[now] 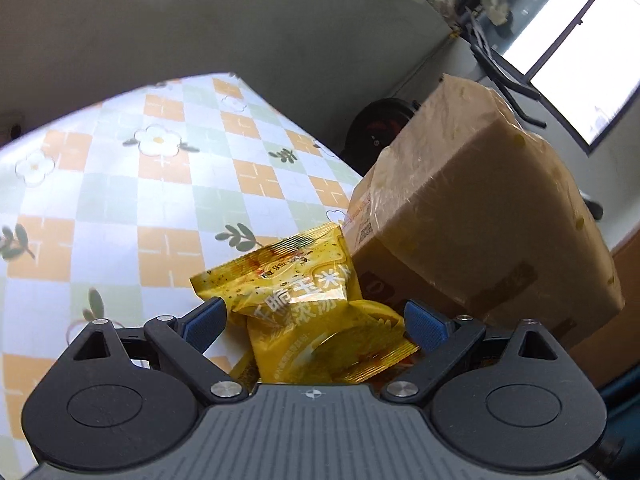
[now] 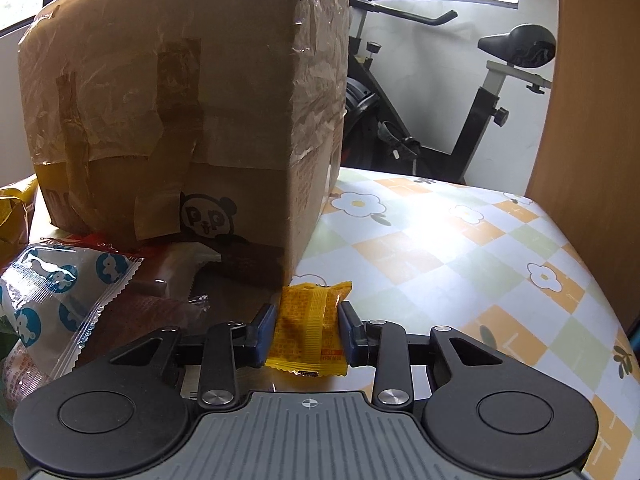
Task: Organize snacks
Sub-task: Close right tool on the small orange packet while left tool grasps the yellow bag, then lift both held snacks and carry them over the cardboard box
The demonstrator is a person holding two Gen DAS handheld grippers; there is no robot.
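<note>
In the left wrist view my left gripper stands wide open around yellow snack packets with white Chinese lettering; the blue pads sit at either side of the pile, apart from it. In the right wrist view my right gripper is shut on a small orange-yellow snack packet, held upright between the blue pads just above the table, beside the corner of a taped cardboard box. The box also shows in the left wrist view.
A checked flower-print tablecloth covers the table. Left of my right gripper lie a white-and-blue packet, brown wrapped snacks and a yellow bag. An exercise bike and a wooden panel stand beyond the table edge.
</note>
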